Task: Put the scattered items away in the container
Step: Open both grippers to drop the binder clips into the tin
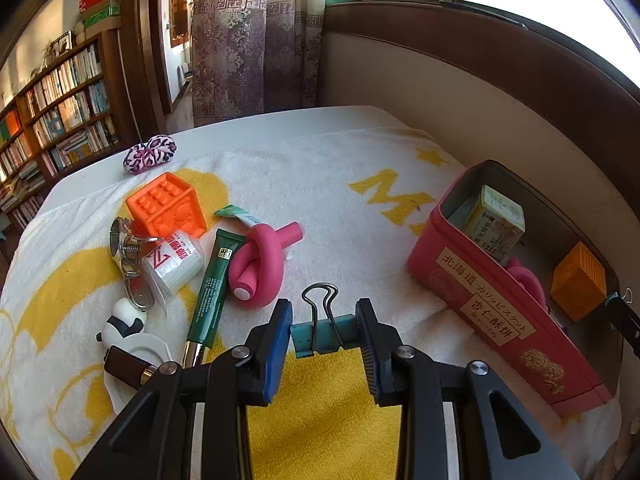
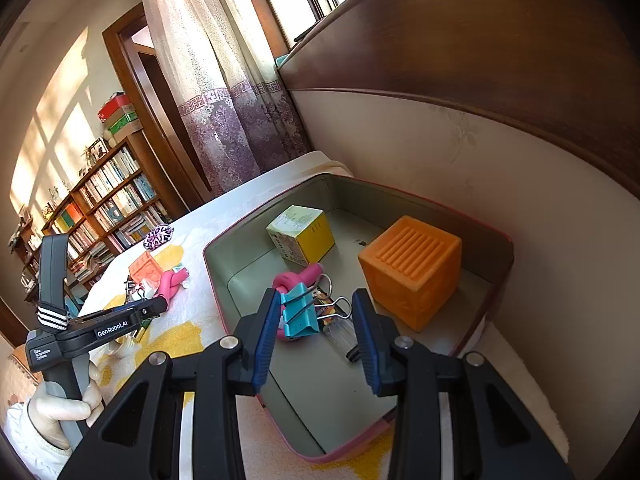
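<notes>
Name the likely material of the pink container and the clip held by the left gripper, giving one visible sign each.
Pink container: probably painted tin; thin walls, dull grey metal interior.
Clip: teal-coated metal with bare wire handles; chipped paint, between the left gripper's fingers.

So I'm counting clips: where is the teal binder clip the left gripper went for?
In the left wrist view, the teal binder clip sits clamped in the left gripper.
</notes>
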Available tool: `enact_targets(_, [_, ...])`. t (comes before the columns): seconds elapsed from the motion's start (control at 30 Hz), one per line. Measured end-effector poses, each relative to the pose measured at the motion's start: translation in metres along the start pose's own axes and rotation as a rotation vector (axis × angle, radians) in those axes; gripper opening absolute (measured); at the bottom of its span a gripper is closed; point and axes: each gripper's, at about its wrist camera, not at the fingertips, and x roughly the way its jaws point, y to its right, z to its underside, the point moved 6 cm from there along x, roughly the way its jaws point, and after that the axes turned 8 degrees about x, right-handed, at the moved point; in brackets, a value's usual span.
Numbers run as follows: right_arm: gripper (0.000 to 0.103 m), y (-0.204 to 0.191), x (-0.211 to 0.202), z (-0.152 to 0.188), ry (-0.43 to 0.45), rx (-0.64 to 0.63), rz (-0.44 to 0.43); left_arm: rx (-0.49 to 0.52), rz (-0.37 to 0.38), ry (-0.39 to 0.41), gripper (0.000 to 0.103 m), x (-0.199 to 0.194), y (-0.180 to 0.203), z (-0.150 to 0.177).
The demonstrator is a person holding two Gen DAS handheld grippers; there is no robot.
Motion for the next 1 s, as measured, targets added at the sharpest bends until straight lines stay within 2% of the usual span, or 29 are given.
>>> enact_targets(0.5, [0.041, 0.022, -0.003, -0.007, 0.003, 0.039, 0.022, 0.127, 0.162, 0.057, 0.034, -0.011, 0.102, -0.051])
enact_targets(0.73, [0.041, 0.027, -0.003, -0.008, 0.007, 0.047, 0.023, 0.172, 0.227, 0.035, 0.035, 0.002, 0.137, -0.060])
enact_targets(0.8, [0.041, 0.029, -0.002, -0.008, 0.003, 0.055, 0.026, 0.156, 0.213, 0.033, 0.058, 0.004, 0.134, -0.058])
enact_targets(0.83, [0.041, 0.030, -0.001, -0.008, 0.001, 0.059, 0.027, 0.141, 0.195, 0.047, 0.078, 0.003, 0.130, -0.057])
enact_targets(0.87, [0.041, 0.031, -0.001, -0.008, -0.001, 0.063, 0.027, 0.126, 0.177, 0.064, 0.082, 0.002, 0.125, -0.057])
enact_targets(1.0, [0.041, 0.033, 0.002, -0.007, -0.010, 0.072, 0.031, 0.094, 0.169, 0.061, 0.082, 0.003, 0.110, -0.056])
